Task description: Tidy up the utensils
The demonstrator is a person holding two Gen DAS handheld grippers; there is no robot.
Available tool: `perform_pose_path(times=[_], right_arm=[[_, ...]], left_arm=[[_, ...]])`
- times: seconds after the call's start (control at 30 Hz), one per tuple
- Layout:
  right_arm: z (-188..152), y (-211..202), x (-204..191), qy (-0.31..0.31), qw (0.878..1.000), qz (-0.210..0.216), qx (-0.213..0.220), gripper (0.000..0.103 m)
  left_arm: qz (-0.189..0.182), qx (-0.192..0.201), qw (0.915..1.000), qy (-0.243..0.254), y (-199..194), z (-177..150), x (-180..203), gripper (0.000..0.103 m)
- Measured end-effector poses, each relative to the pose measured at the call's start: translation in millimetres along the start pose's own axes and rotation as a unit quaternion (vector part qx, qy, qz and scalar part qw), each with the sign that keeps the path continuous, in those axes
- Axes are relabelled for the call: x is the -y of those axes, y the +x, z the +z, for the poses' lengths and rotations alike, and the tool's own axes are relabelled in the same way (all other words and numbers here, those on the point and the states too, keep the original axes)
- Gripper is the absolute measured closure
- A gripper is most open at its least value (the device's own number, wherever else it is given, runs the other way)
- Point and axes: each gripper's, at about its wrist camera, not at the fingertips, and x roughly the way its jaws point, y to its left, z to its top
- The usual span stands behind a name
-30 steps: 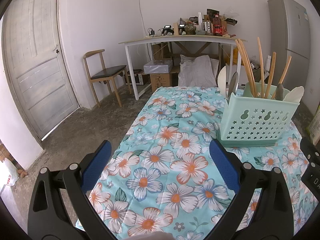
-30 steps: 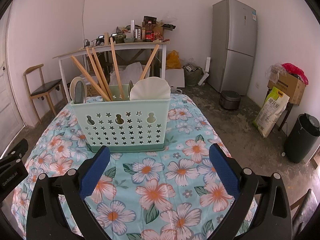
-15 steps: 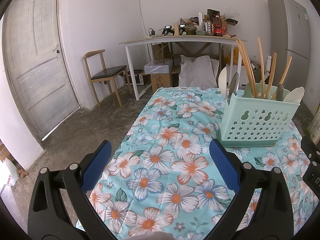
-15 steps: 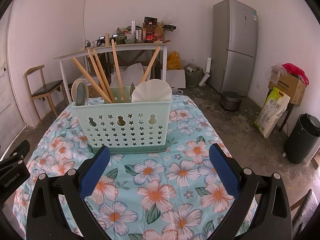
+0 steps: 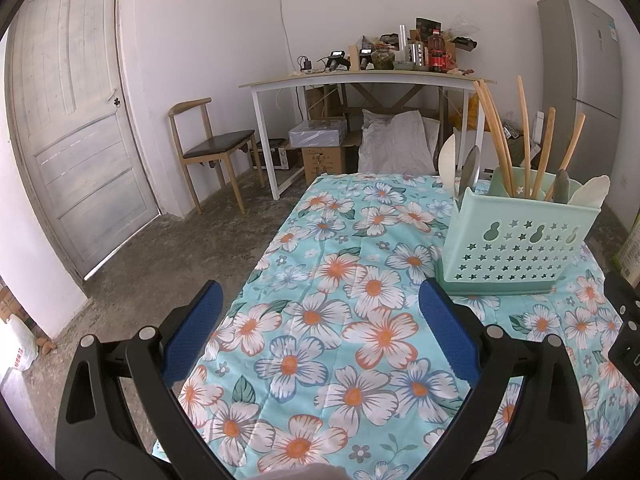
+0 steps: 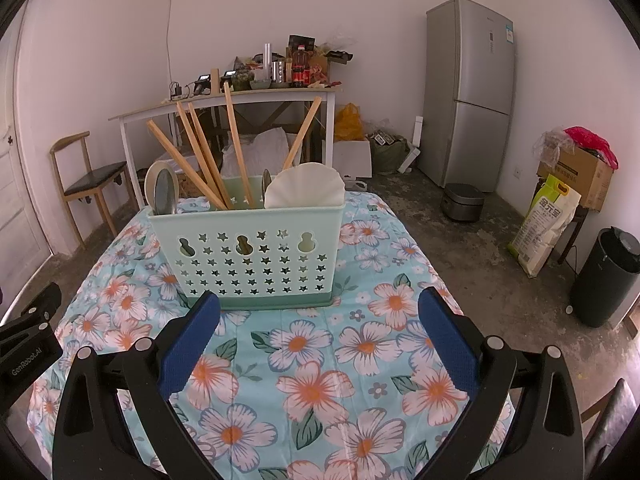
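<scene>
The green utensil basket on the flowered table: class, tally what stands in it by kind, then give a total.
Wooden chopsticks: 5 visible
Metal spoons: 2
White spoons: 2
Total: 9 utensils in view

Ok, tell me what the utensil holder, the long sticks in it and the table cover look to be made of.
Utensil holder: looks like moulded plastic, matt mint green, with punched star and gourd holes. Long sticks: probably bamboo or wood, given the plain tan, unpainted shafts. Table cover: printed fabric, showing floral pattern and soft creases.
</scene>
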Motion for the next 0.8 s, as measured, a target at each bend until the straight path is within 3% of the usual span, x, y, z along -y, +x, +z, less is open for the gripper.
perform_pose_path(times=[0.8], right_arm=[[1.2,-1.4,-0.1,0.000,1.000,0.001,0.002,0.007]], left_arm=[[0.000,-0.001,1.0000,0.000,-0.2,0.8,-0.2,0.008]])
